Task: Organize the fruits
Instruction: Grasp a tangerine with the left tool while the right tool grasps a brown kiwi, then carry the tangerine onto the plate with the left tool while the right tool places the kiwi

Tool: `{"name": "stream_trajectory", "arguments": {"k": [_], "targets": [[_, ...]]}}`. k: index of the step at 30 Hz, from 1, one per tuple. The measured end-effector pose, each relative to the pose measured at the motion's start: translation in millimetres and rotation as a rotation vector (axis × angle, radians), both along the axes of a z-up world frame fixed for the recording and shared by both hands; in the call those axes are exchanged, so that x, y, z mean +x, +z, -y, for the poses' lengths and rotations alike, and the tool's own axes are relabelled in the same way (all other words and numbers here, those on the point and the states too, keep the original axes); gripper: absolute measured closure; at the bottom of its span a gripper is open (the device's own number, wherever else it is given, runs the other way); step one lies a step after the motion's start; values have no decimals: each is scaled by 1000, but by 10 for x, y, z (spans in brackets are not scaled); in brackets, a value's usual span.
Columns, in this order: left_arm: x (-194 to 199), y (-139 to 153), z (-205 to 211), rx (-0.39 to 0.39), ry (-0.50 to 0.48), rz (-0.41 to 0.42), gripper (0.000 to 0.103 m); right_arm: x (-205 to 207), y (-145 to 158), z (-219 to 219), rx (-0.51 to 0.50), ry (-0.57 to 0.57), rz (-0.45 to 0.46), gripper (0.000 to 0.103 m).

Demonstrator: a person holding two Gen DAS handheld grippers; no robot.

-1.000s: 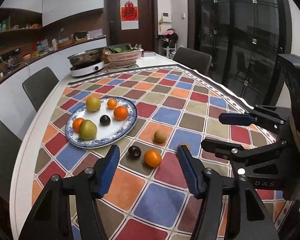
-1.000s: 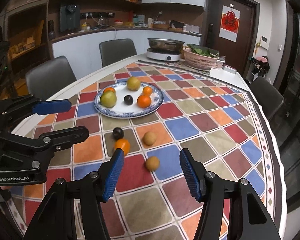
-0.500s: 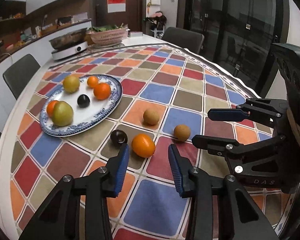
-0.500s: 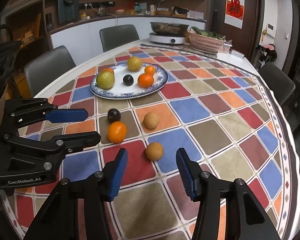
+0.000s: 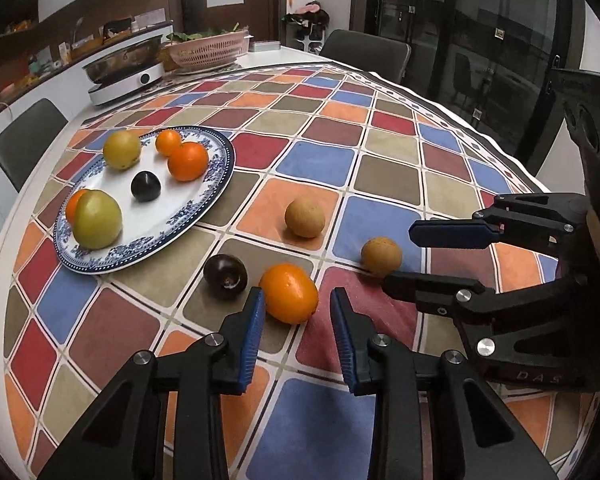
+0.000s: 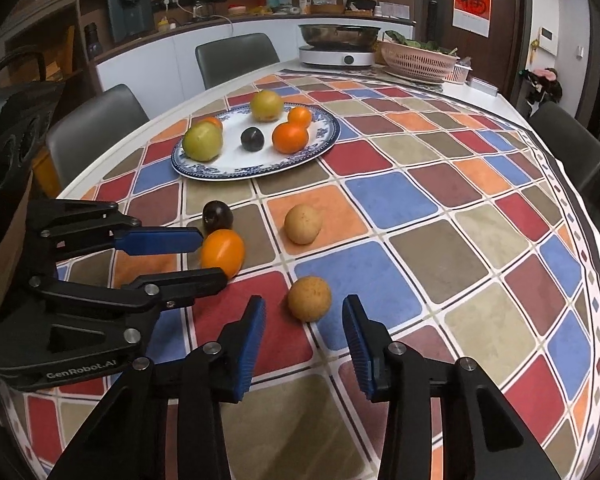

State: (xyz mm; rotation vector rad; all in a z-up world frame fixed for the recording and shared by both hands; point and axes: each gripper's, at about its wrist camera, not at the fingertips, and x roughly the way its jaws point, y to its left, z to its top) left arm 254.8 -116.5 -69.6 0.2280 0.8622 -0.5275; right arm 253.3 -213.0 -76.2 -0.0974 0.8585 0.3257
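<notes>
Fruit lies in two lots on the bench [image 5: 400,168]: six pieces sit on the blue-and-white plate [image 5: 220,168], and four lie loose on the checked cloth nearer the person. Both grippers are lined up on loose pieces, neither closed on anything.

The left gripper [image 5: 298,312] is open, its blue pads flanking the orange [image 5: 289,293], which sits between the fingertips but only partly inside them. The pads look just clear of the skin on both sides. A dark plum [image 5: 225,277] rests just beside the orange on the left, close to the left pad.

The right gripper [image 6: 304,318] is also open, with the brown round fruit [image 6: 309,298] between its fingertips and a clear gap on each side. A second brown fruit [image 6: 303,224] lies farther off, toward the plate.

To do this step well, I would push each gripper a little farther forward before closing, so the pads meet the fruit at its widest part, not its near curve; a round fruit pinched short of the middle tends to squirt away. The left one needs care that its left pad slips between orange and plum without nudging the plum into a roll. Close gently, lift straight up, then carry toward the bare white patch of the plate near its front rim.
</notes>
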Motion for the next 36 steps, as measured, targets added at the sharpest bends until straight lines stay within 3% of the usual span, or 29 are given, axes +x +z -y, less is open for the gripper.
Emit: {"name": "stream_trajectory", "arguments": {"k": [13,16,22,36], "targets": [[103,-56,60,29,24,-14,72,143,-112,9,17,-20,-43,67],[92,-52,59,34,26,-13,72,158,-139,17,22,-20,-51,75],[46,9,15,5,51,-17,72,170,-143,52,62,-28,-63,76],[-201,298,-182,-44,122,19,72,-82,166,-43,65,-13,20,76]]}}
